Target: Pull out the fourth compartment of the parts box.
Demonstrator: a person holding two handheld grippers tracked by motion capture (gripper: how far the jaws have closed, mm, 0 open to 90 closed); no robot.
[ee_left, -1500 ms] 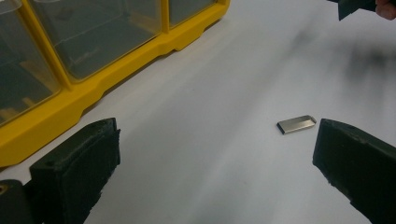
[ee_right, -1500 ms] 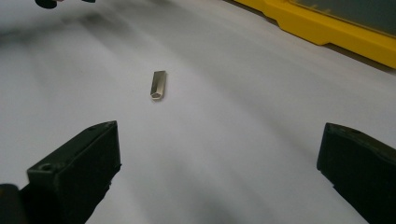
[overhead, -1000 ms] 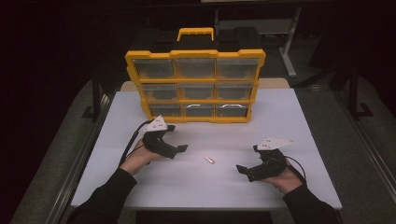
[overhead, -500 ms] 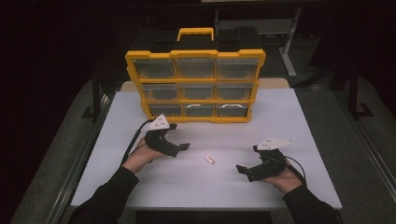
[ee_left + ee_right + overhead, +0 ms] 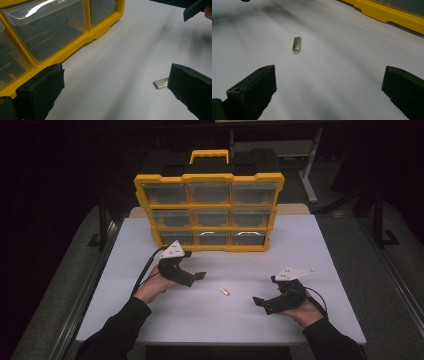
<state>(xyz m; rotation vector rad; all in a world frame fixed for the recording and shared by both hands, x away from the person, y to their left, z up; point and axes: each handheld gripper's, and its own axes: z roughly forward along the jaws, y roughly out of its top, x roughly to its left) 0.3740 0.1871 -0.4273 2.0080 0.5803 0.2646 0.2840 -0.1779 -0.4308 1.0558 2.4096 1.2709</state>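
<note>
1. Since a second ago, the left gripper (image 5: pixel 200 276) has edged slightly forward and to the right, its tips now nearer the small metal piece (image 5: pixel 224 291); the right gripper (image 5: pixel 258 301) and the piece lie where they were.
2. The small metal piece rests flat on the white table (image 5: pixel 310 250), between the two grippers and touching neither.
3. In the left gripper view, the piece (image 5: pixel 161 83) peeks out just beside the inner edge of the right-hand jaw, partly hidden behind it.
4. In the right gripper view, the piece (image 5: pixel 297 44) lies ahead of the jaws, closer to the left-hand one, with its long side pointing away from the camera.
5. The left gripper's jaws stand wide apart, with bare table between them and nothing held.
6. The right gripper's jaws are likewise spread wide and hold nothing.
7. Each gripper is held low over the table by a hand in a dark sleeve, the left hand (image 5: pixel 152 287) at the left and the right hand (image 5: pixel 300 312) at the right of the high view.
8. A yellow organizer case (image 5: pixel 277 195) with clear drawers stands upright at the far side of the table, its handle on top.
9. The left gripper is near the case's lower left corner; in the left gripper view the yellow frame (image 5: pixel 75 47) runs just beyond the left-hand jaw.
10. The right gripper is well apart from the case.
</note>
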